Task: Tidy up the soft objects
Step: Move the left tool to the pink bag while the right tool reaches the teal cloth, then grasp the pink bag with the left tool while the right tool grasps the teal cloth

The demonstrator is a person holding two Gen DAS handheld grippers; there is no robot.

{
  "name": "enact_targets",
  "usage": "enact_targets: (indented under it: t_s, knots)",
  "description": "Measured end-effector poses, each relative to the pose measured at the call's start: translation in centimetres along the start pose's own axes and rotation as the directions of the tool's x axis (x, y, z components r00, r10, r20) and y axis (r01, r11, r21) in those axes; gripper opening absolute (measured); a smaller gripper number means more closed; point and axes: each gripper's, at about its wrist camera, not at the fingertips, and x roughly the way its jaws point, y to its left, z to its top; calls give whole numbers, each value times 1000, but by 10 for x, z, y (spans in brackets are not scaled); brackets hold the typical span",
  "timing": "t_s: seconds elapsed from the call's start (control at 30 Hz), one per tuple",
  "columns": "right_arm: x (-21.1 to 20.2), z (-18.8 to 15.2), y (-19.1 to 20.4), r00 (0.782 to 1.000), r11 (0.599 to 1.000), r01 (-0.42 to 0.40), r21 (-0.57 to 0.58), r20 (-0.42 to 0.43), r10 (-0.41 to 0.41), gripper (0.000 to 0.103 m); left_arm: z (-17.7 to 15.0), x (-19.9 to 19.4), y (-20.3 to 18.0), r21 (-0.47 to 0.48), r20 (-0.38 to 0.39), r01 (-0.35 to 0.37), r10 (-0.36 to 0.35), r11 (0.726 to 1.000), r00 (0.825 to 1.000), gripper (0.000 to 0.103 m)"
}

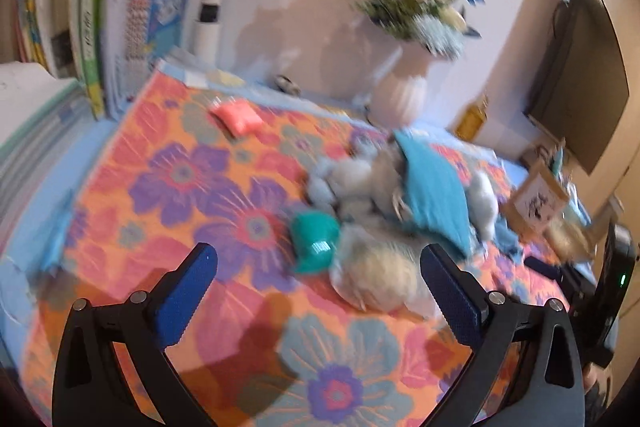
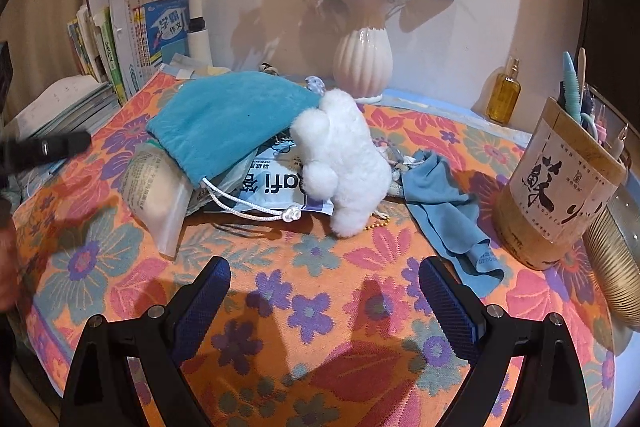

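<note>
Task barely starting. Left gripper and right gripper both hovering, jaws apart, holding nothing. White plush toy, teal drawstring pouch, blue cloth lying heaped mid-table on floral tablecloth (nothing sorted, seemingly).

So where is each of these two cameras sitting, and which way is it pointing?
Left wrist: sits on the left gripper, looking across the flowered cloth at the pile of soft things; its own two open fingers show, and the other gripper at the right edge.
Right wrist: sits on the right gripper, facing the white plush toy and teal pouch; its open fingers show.
Shared: the vase, pouch and books.
</note>
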Motion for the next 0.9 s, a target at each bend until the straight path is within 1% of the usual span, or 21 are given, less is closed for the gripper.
enact_targets:
  t_s: [0.07, 0.13, 0.23, 0.3, 0.37, 0.4, 0.5, 0.53, 0.57, 0.6, 0.63, 0.67, 0.7, 0.73, 0.83, 0.87, 0.9]
  knots:
    - [-3, 0, 0, 1000, 1000, -21, 2, 9, 21, 95, 15, 1, 11, -28, 13, -19, 19, 999, 1000, 101]
    - [-3, 1, -1, 1000, 1000, -25, 10, 8, 25, 95, 29, 6, 20, -48, 9, -41, 41, 998, 999, 101]
    - [-5, 10, -4, 996, 995, -85, 50, -18, 86, 95, 53, 18, 27, -68, 10, -67, 68, 995, 998, 101]
    - [-12, 26, -2, 985, 982, -170, 82, -4, 171, 95, 69, 31, 33, -77, 7, -85, 86, 993, 996, 101]
    - [-18, 46, 5, 974, 970, -226, 84, 20, 225, 95, 83, 50, 39, -86, -4, -107, 108, 991, 994, 101]
    - [-17, 54, 9, 971, 968, -239, 82, 20, 238, 95, 88, 60, 42, -94, -14, -120, 119, 988, 993, 101]
    - [0, 80, 20, 948, 944, -316, 100, -6, 318, 98, 101, 94, 56, -143, -38, -147, 143, 979, 989, 101]
    - [9, 85, 23, 943, 938, -328, 111, -25, 332, 98, 103, 102, 60, -157, -46, -155, 150, 975, 988, 101]
    - [24, 92, 26, 949, 946, -300, 124, -64, 309, 98, 105, 114, 64, -173, -60, -167, 159, 971, 985, 101]
    - [33, 95, 28, 957, 955, -265, 133, -88, 278, 98, 107, 128, 68, -184, -81, -173, 160, 968, 984, 101]
    - [42, 97, 27, 959, 957, -248, 151, -105, 265, 98, 107, 136, 68, -183, -92, -173, 158, 968, 983, 101]
    - [49, 98, 24, 952, 947, -264, 182, -108, 287, 98, 108, 145, 67, -176, -105, -178, 162, 968, 981, 101]
    - [56, 98, 19, 940, 927, -298, 226, -97, 326, 98, 109, 156, 64, -155, -118, -188, 171, 970, 978, 101]
    - [61, 100, 15, 934, 914, -314, 259, -90, 346, 98, 109, 162, 61, -139, -126, -192, 175, 971, 976, 101]
    - [76, 102, 9, 917, 885, -333, 324, -106, 384, 98, 110, 183, 53, -98, -168, -206, 188, 974, 968, 101]
    - [81, 102, 10, 912, 880, -337, 335, -117, 393, 99, 109, 189, 51, -92, -180, -210, 192, 973, 965, 98]
    - [84, 103, 12, 914, 883, -333, 331, -118, 389, 99, 108, 195, 50, -81, -189, -220, 201, 972, 961, 87]
